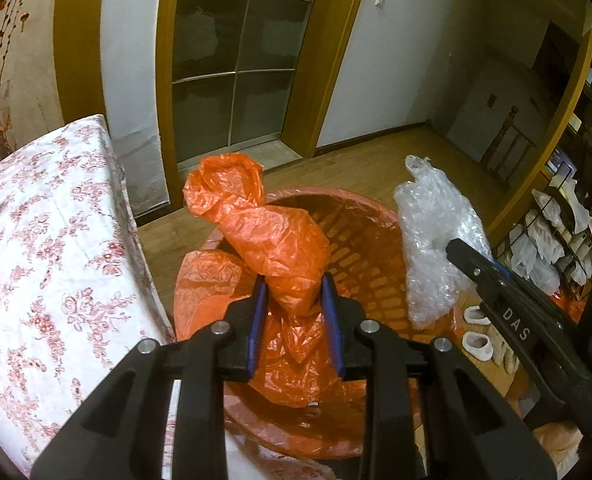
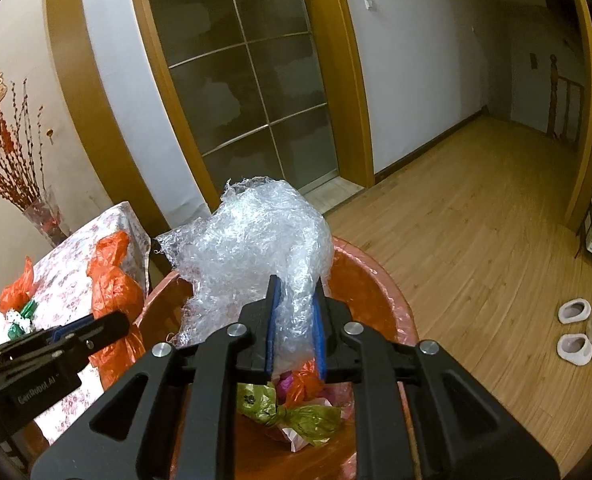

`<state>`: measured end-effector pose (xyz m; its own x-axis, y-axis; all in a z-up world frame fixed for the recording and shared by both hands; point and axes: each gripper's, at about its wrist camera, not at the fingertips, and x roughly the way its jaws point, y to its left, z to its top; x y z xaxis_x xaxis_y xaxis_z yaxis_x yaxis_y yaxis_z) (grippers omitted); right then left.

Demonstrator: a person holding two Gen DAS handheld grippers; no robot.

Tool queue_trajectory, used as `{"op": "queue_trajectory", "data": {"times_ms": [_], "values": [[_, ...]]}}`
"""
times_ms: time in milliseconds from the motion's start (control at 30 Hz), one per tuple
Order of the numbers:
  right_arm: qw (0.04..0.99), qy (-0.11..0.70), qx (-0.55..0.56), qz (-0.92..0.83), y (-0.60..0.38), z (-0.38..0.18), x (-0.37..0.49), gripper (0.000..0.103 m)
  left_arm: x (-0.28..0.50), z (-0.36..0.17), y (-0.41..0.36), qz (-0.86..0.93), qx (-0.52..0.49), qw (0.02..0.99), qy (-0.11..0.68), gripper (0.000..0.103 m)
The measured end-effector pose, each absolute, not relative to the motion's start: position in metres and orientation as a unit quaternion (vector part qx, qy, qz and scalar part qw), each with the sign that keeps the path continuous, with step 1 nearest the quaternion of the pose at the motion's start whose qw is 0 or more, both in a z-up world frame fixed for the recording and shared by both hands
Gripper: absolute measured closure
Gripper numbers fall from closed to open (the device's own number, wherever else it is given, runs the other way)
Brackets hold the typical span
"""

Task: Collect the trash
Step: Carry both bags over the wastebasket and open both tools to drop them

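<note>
The left gripper [image 1: 294, 304], low in the centre of the left wrist view, has its 2 blue pads closed on the lower end of a crumpled orange plastic bag [image 1: 256, 232], which stands up over the orange-lined bin [image 1: 375, 240]. The right gripper [image 2: 296, 320], in the centre of the right wrist view, is clamped on a wad of clear bubble wrap [image 2: 252, 240] held above the same bin.

Both pieces are light and bulky. If the jaws part while either load leans past the rim, it can drift out onto the wooden floor [image 2: 475, 200] at the right of the frame. The orange bag tilts toward the upper left, toward the floral-covered table [image 1: 56, 240], so it may catch there. The bubble wrap may spring back and snag on a pad. More trash, a green bag [image 2: 292, 412] among it, already lies in the bin, while another orange bag [image 2: 16, 292] remains on the table at the left edge.
</note>
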<state>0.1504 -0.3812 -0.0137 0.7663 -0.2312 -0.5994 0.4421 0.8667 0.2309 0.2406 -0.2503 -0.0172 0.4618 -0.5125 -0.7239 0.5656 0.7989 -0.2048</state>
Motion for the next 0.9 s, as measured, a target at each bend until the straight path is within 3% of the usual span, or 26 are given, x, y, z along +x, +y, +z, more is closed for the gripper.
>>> {"op": "queue_trajectory", "data": {"times_ms": [167,667,900], "values": [[0.921,0.288,0.193,-0.179,-0.385,-0.016,0.148,0.06,0.243,-0.024,-0.249,-0.309,0.037,0.855,0.415,0.06],[0.926,0.276,0.177,-0.185,-0.38,-0.009,0.15,0.041,0.25,-0.025,-0.197,-0.251,0.042,0.877,0.408,0.046],[0.936,0.278,0.148,-0.16,-0.353,-0.001,0.159,0.041,0.255,-0.02,-0.142,-0.205,0.028,0.892,0.402,0.043]]}}
